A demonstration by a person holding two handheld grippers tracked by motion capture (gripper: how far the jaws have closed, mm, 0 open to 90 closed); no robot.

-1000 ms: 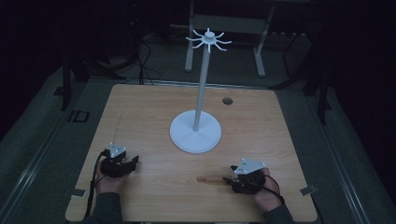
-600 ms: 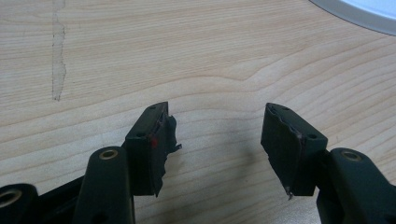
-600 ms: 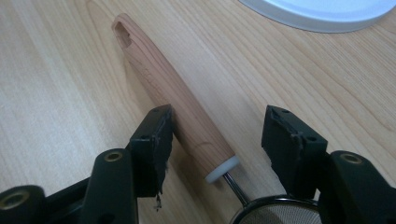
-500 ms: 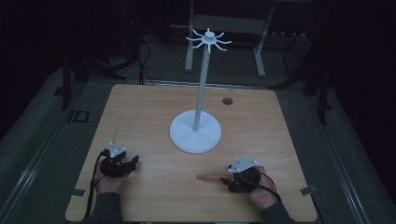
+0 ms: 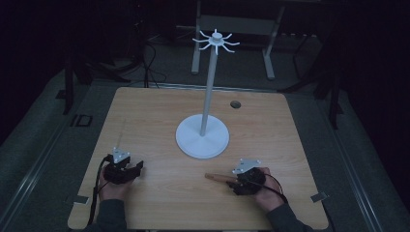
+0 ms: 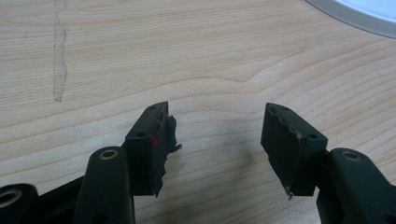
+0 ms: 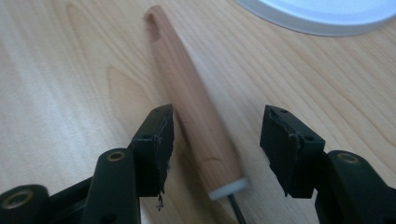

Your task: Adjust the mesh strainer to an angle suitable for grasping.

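On the pale wooden table (image 5: 159, 121), the left gripper (image 5: 126, 170) sits near the front left edge, its black jaws spread apart with only bare wood grain between them in the left gripper view. The white metal stand with a round base and tall pole (image 5: 203, 137) rises at the middle of the table. To its right front, the right gripper (image 7: 215, 140) rests low with its jaws apart, straddling a light wooden handle with a white collar (image 7: 187, 98) lying flat on the table, not clamped.
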